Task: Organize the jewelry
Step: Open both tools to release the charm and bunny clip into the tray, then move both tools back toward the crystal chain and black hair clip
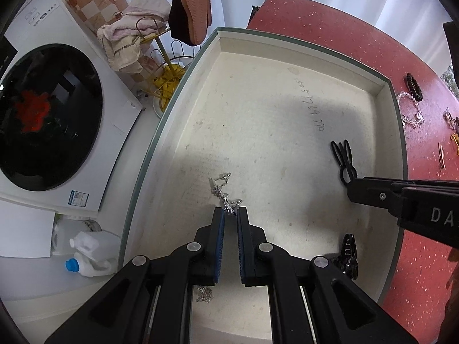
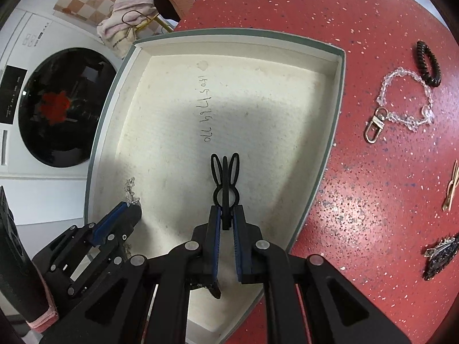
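- Jaws of left gripper [image 1: 230,211] nearly together, pinching the near end of a silver chain [image 1: 224,189]; rest of chain trails forward onto the tray floor.
- Right gripper [image 2: 226,213] jaws narrow, black bunny-ear hair clip [image 2: 226,182] between the blue pads; whether the pads actually press it, can't tell.
- Both grippers point steeply down into an open cream tray [image 2: 258,86] with a grey-green rim, sitting on a red speckled table [image 2: 358,186].
- Clip's ears point away from the right gripper, ring end at the fingertips.
- Handwritten digits on the tray floor [image 2: 207,111], just beyond the clip.
- Second small silver piece [image 1: 204,293] lies in the tray under the left gripper body.
- Black claw clip [image 1: 349,253] in the tray near its right wall, left wrist view.
- On the table, outside the tray: clear bead bracelet with clasp [image 2: 401,109], touching a black coil hair tie [image 2: 427,63]; gold hair pin [image 2: 451,189]; dark glittery barrette [image 2: 439,255].
- White washing machine [image 2: 57,106] beside the table, red item behind its dark door.
- Detergent bottle with blue cap [image 1: 86,258] on the floor.
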